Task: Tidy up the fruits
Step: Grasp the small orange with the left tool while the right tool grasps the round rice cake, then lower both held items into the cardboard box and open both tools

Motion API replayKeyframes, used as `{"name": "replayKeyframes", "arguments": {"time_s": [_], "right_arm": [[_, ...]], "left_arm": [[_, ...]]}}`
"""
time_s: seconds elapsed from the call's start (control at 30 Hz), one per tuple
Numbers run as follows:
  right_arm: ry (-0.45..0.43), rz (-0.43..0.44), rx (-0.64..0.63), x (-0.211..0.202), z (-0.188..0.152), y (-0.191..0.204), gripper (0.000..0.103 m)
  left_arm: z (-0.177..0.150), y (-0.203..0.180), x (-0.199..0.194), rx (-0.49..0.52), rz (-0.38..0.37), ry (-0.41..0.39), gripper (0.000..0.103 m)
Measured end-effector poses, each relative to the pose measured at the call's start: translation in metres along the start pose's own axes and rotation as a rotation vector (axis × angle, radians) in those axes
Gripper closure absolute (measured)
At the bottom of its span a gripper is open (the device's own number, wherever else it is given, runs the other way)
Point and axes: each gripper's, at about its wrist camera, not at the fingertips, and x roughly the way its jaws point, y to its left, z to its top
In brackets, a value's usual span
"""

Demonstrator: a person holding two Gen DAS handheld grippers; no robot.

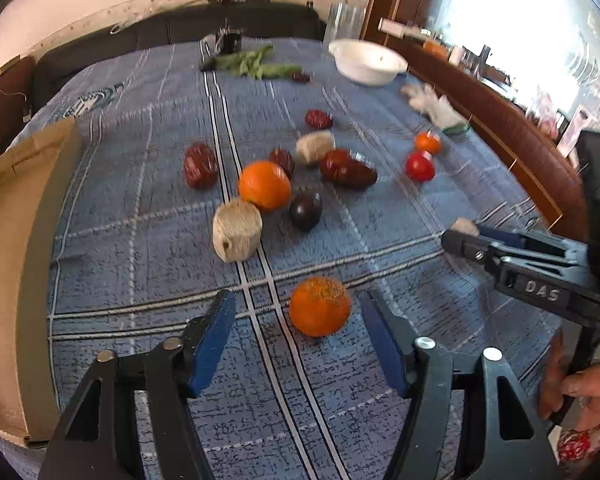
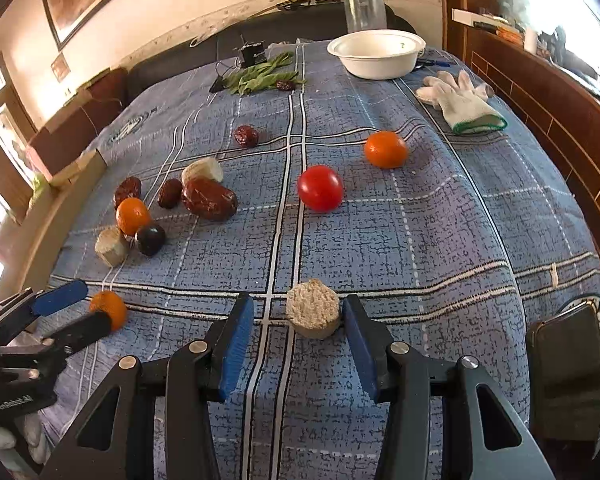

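Left gripper (image 1: 298,326) spread around the small orange (image 1: 319,306) on the blue cloth, fingers not yet touching; right gripper (image 2: 298,326) brackets the pale hexagonal chunk (image 2: 313,313), one pad touching—both look light, firm: squeeze their mid-sides.

Daylight floods in from the window (image 1: 532,20) on my far right, blown out to white glare. The tablecloth (image 2: 420,240) is evenly bright with soft, short shadows. Edges bend hard and darken; the left view is slightly motion-blurred.
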Motion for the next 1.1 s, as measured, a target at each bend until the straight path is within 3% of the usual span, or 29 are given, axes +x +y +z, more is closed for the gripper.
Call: {"name": "replayKeyframes", "arguments": {"time_s": [0.07, 0.1, 0.13, 0.17, 0.33, 0.47, 0.53, 0.67, 0.83, 0.97, 1.1], "right_arm": [[0.003, -0.022, -0.02, 0.0, -0.001, 0.004, 0.065], [0.004, -0.027, -0.026, 0.0, -0.001, 0.005, 0.066], [0.007, -0.035, -0.032, 0.0, -0.001, 0.006, 0.069], [0.007, -0.044, -0.037, -0.001, -0.001, 0.007, 0.074], [-0.009, -0.017, -0.035, -0.013, -0.005, 0.011, 0.074], [-0.062, 0.05, -0.073, -0.034, 0.0, 0.036, 0.074], [-0.086, 0.128, -0.095, -0.043, 0.006, 0.056, 0.074], [-0.094, 0.257, -0.159, -0.051, 0.017, 0.108, 0.073], [-0.028, 0.433, -0.254, -0.037, 0.029, 0.196, 0.073], [0.041, 0.524, -0.349, -0.018, 0.025, 0.265, 0.072], [0.102, 0.542, -0.437, 0.006, 0.014, 0.321, 0.072]], "left_arm": [[0.0, -0.003, 0.001, 0.013, -0.013, 0.003, 0.061], [-0.001, -0.004, 0.001, 0.015, -0.037, 0.006, 0.073], [-0.001, -0.006, 0.0, 0.021, -0.045, 0.006, 0.075], [-0.002, -0.008, -0.001, 0.03, -0.032, 0.0, 0.075], [-0.007, 0.003, -0.021, 0.0, -0.025, -0.045, 0.075], [-0.007, 0.028, -0.052, -0.054, -0.018, -0.104, 0.075], [-0.008, 0.047, -0.071, -0.092, 0.005, -0.14, 0.075], [-0.014, 0.098, -0.108, -0.177, 0.124, -0.21, 0.075], [-0.029, 0.172, -0.138, -0.322, 0.287, -0.254, 0.075], [-0.04, 0.222, -0.139, -0.397, 0.403, -0.231, 0.075], [-0.055, 0.255, -0.13, -0.456, 0.418, -0.181, 0.075]]}}
